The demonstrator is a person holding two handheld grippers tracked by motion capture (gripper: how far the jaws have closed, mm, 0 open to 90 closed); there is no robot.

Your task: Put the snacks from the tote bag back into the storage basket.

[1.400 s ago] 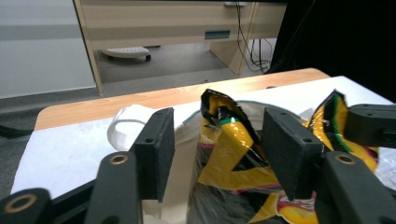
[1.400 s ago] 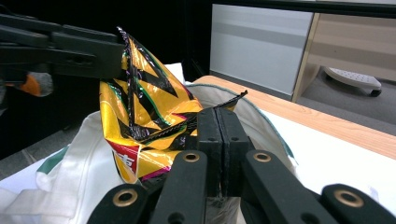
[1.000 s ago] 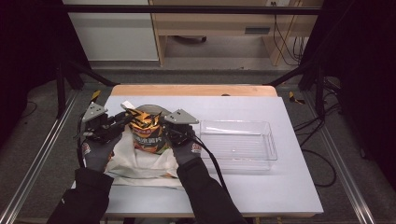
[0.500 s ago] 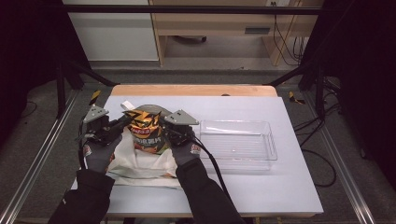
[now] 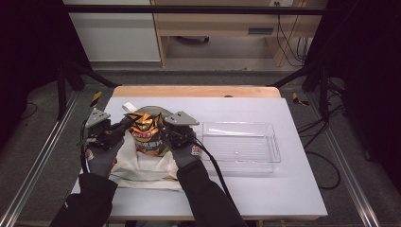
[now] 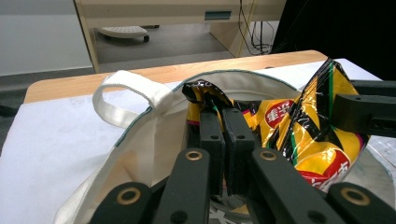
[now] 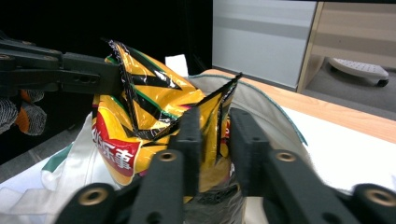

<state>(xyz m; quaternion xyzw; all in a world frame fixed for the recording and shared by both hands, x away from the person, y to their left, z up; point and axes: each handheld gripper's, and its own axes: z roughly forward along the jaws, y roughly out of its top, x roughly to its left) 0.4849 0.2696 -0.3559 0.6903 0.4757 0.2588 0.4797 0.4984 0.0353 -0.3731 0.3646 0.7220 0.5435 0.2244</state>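
As left jaws closed, snack bag (image 5: pixel 147 132) pinched.

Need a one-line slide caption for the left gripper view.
Left gripper pinches the top corner of a yellow snack bag standing in a white tote bag.

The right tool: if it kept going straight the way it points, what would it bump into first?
Most likely the yellow snack bag, whose corner already sits between the right tool's jaws; beyond that the left tool, though depth is unclear.
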